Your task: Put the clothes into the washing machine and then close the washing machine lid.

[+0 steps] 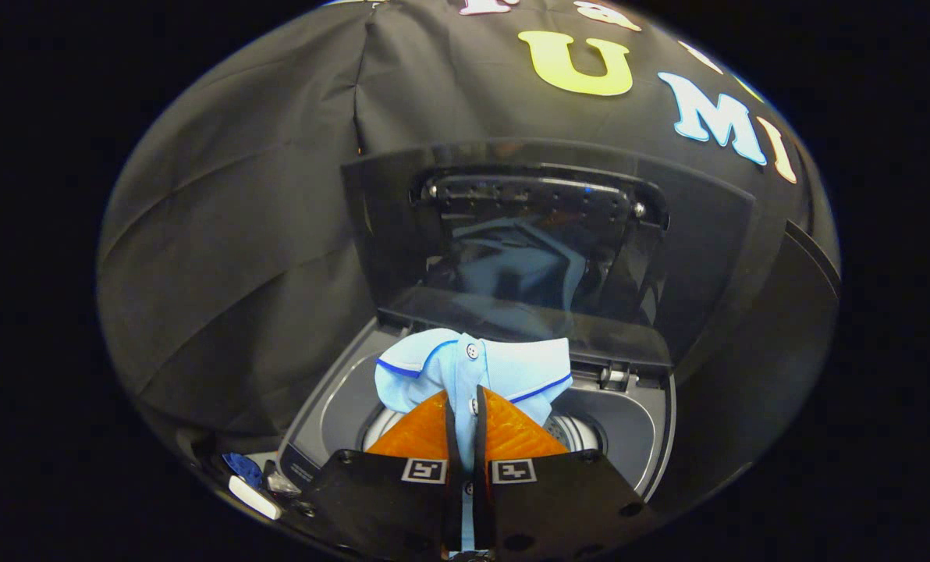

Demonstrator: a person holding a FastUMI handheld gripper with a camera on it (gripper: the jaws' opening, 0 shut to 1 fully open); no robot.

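**Polo shirt held over the open drum**

Polo shirt, pale blue with darker piping on the collar, is the garment the task turns on, and in the gripper view it hangs from the gripper directly above the mouth of the washing machine. The two fingers are drawn together on the button placket, with only a thin strip of cloth showing in the slit between them, so both press on the fabric. Pinching at the placket, just below the collar, lets the rest of the shirt trail downward below the grip (a sensible hold for a floppy thing, I would judge, since the loose part can enter the tub first).

Beneath the shirt and to either side of the fingers, the pale perforated drum shows through the round opening, so the garment is above the tub, not yet resting in it. How much of the shirt's lower part already reaches inside cannot be told; the fingers hide it.

Beyond the shirt, the washing machine lid stands raised and folded back toward the booth's black cloth wall, its dark glass reflecting the shirt. It stays clear of the opening, which is why the drop path is free. By my reading, loading is under way and closing the lid remains to be done.
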